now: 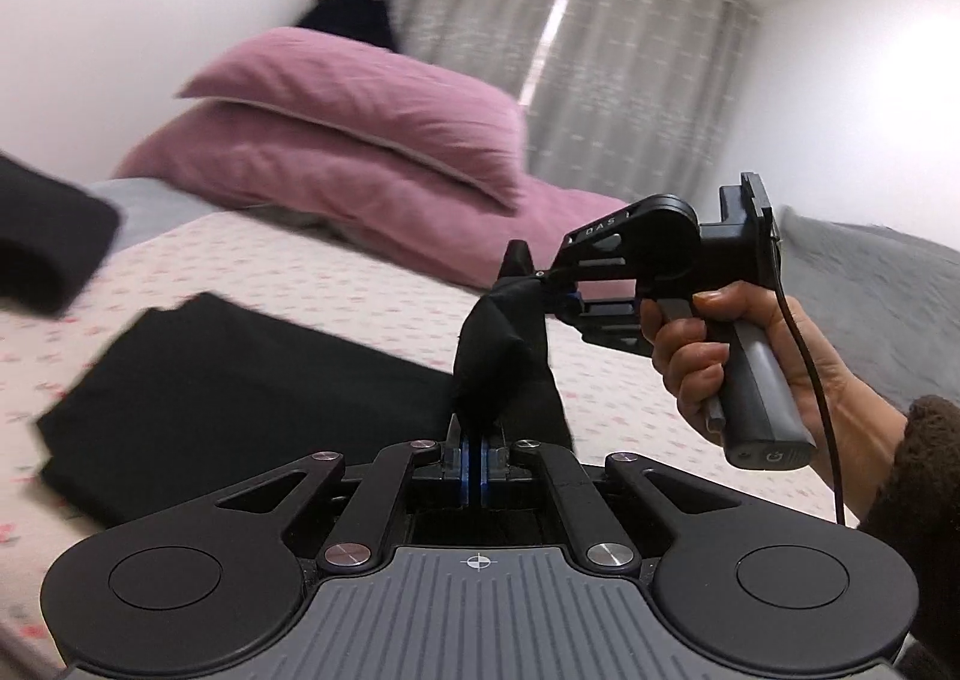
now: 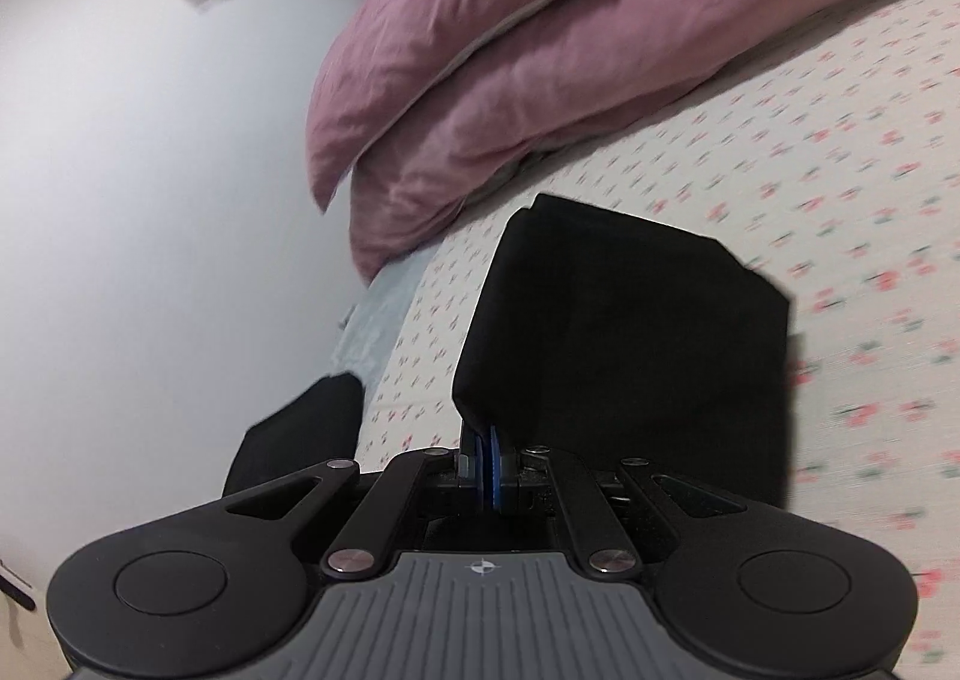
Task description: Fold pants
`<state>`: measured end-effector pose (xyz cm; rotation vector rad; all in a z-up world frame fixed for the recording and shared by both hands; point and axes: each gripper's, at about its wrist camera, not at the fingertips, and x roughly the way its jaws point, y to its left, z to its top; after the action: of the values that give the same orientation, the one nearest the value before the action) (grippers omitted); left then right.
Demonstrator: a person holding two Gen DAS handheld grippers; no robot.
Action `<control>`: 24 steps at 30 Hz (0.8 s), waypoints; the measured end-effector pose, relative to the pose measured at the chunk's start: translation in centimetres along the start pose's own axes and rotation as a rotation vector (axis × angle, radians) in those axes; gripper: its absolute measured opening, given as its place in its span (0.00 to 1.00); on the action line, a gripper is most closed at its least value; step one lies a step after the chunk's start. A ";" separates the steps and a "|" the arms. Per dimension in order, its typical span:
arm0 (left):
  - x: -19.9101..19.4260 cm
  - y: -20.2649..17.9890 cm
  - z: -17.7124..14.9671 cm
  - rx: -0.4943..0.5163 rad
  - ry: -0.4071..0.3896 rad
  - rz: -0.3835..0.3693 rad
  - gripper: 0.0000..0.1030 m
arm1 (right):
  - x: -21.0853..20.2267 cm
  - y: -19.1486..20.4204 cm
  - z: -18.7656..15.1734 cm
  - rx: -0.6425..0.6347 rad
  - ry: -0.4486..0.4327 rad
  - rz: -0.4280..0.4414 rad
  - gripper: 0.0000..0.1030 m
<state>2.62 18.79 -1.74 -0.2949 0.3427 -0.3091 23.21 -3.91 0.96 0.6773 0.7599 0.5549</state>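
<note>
On the flowered bedsheet (image 1: 312,266) the black pants (image 1: 240,392) lie partly folded, soft, limp and light by appearance, so each edge is best taken near a corner, as the left gripper (image 1: 478,455) and right gripper (image 2: 491,467) each pinch cloth.

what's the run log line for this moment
step: fold in progress | left gripper: shut on pants | right gripper: shut on pants | pants: partly folded on bed

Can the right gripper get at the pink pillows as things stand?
Probably not: the right gripper is shut on the black pants, so it would have to let go first. The pink pillows lie unobstructed beyond.
</note>
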 end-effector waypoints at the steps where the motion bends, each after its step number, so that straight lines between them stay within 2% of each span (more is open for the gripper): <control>1: -0.1 0.5 0.0 -0.015 0.003 0.019 0.01 | 1.0 0.4 -0.2 -0.004 0.011 -0.005 0.04; 5: -0.1 3.2 0.0 -0.086 0.060 0.115 0.02 | 4.9 1.6 -1.3 -0.013 0.064 -0.034 0.05; 8: 0.3 4.8 0.0 -0.103 0.149 0.176 0.10 | 7.2 2.0 -2.3 -0.017 0.101 -0.073 0.06; 11: 0.8 6.0 0.0 -0.104 0.206 0.194 0.19 | 8.3 2.0 -3.1 -0.012 0.116 -0.099 0.11; 14: 0.1 6.4 -0.1 -0.095 0.210 0.198 0.32 | 8.8 1.9 -3.1 0.017 0.127 -0.095 0.20; 15: -0.1 6.5 0.1 -0.093 0.199 0.202 0.42 | 8.7 1.9 -3.0 0.022 0.134 -0.087 0.26; 16: -0.3 6.4 0.4 -0.071 0.202 0.200 0.58 | 8.5 1.9 -2.9 0.028 0.141 -0.070 0.29; 17: -0.1 6.4 0.6 -0.047 0.205 0.197 0.62 | 8.1 1.9 -2.8 0.029 0.147 -0.045 0.34; 19: -0.7 6.3 0.9 -0.008 0.189 0.183 0.65 | 7.1 2.0 -2.7 -0.003 0.151 -0.024 0.38; 24: 0.1 6.5 2.6 0.083 0.181 0.114 0.68 | 3.6 1.8 -2.9 -0.157 0.143 -0.081 0.45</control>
<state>5.28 25.28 -1.57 -0.1652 0.5218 -0.2371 22.77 0.68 -0.88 0.4633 0.8633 0.5868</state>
